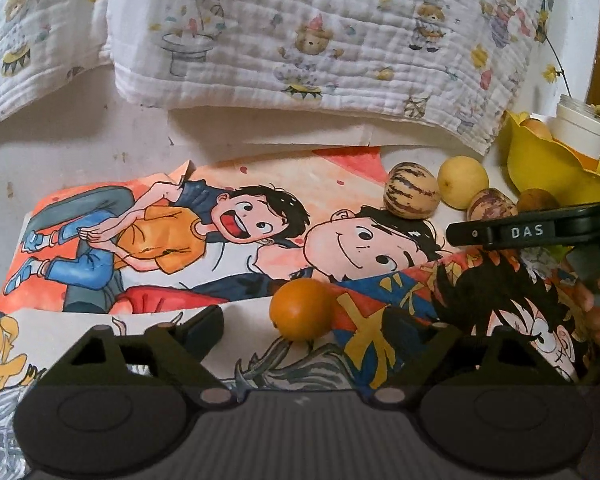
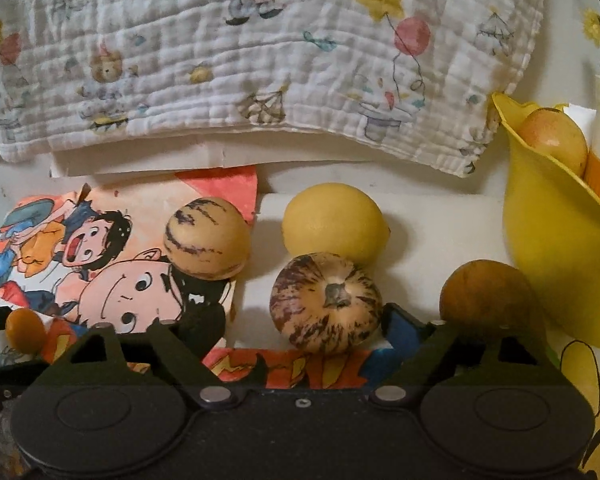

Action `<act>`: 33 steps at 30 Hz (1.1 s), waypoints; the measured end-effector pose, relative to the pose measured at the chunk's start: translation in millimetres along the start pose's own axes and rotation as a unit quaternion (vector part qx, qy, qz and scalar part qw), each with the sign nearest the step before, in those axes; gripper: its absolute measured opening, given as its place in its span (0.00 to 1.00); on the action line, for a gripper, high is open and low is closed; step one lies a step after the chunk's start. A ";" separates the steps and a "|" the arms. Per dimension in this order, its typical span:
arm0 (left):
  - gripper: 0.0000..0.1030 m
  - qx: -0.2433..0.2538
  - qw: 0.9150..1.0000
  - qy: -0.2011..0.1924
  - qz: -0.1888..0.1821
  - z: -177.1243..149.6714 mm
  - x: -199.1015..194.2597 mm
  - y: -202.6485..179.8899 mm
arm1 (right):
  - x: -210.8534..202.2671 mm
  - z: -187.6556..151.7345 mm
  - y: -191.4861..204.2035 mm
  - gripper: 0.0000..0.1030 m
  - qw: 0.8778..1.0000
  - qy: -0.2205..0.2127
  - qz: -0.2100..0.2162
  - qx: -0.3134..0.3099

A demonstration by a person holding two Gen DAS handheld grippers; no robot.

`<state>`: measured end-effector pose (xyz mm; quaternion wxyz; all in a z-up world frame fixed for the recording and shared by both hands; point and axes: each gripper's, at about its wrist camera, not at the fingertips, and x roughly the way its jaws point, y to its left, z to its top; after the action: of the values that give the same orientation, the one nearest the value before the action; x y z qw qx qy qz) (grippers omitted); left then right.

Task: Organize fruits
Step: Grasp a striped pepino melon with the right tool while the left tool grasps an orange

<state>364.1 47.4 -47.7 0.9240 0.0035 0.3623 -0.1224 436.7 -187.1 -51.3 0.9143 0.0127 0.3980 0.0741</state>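
An orange [image 1: 302, 308] lies on cartoon drawings between the fingers of my left gripper [image 1: 324, 328]. The jaws stand open, with a gap on both sides of the fruit. In the right wrist view a purple-striped melon [image 2: 326, 302] sits stem up between the fingers of my right gripper [image 2: 304, 320], also open; the right finger is close to it, the left finger apart. Around it lie another striped melon [image 2: 207, 238], a lemon [image 2: 334, 224] and a brown fruit [image 2: 486, 296]. A yellow bowl [image 2: 548, 248] at the right holds one reddish-yellow fruit [image 2: 552, 140].
A quilted blanket [image 1: 300, 32] with bear prints hangs over the back of the surface. A white jar [image 1: 582, 128] stands behind the yellow bowl [image 1: 548, 168]. The right gripper's black body [image 1: 532, 232] and a hand [image 1: 596, 304] cross the right side of the left wrist view.
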 end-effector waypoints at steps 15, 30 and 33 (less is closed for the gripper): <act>0.39 -0.007 1.000 -0.020 0.004 0.5 1.5 -3.1 | 2.1 0.8 6.9 0.53 1.000 -0.015 -0.012 -0.016; 0.37 0.007 1.000 -0.024 -0.009 1.6 -17.1 -15.1 | -23.9 -1.8 7.1 0.52 0.998 -0.050 0.037 -0.027; 0.37 0.008 0.999 -0.028 -0.013 2.8 -23.5 -20.6 | -37.0 -2.6 10.1 0.52 0.997 -0.056 0.053 -0.030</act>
<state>344.6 32.4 -28.2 0.9318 0.0024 0.3358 -0.1377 408.6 -182.6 -25.4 0.9299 0.0108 0.3425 0.1337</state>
